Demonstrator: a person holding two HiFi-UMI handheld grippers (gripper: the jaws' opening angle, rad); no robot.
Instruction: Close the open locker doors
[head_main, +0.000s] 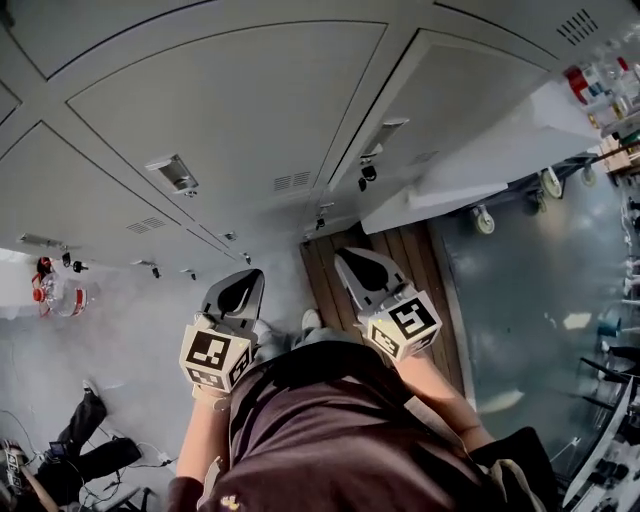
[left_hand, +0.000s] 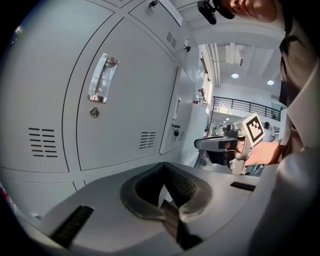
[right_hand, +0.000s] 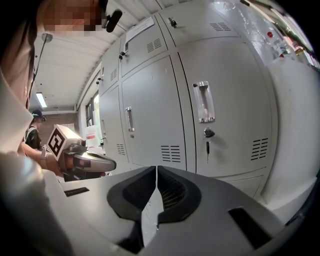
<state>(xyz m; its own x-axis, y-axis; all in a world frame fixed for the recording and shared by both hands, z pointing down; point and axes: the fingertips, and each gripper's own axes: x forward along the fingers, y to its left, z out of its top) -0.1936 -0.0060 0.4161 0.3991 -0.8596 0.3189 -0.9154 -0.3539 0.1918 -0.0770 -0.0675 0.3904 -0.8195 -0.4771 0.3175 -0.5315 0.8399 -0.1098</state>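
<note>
A wall of grey lockers (head_main: 230, 110) fills the space in front of a standing person, seen from above over the shoulders. The locker doors (right_hand: 150, 115) are stacked in rows, each with a handle and small vents. Every door visible looks flush or nearly flush with its frame. Whether the door at far right (head_main: 470, 95) stands slightly ajar cannot be told.

A white table on castors (head_main: 470, 175) stands beside the lockers on the right.

The person holds both tools at waist height, pointing towards the lockers and touching none of them. The left gripper (head_main: 253, 273) has its jaws brought together with nothing between them. The right gripper (head_main: 347, 254) is the same: jaws closed, empty. A key (right_hand: 208, 146) hangs from the lock of the door facing the right gripper.

This looks like a pause between doors, late in the job or just before it. The next move calls for finding any door proud of its frame, then pressing closed jaw tips against its handle side until it sits flush.
</note>
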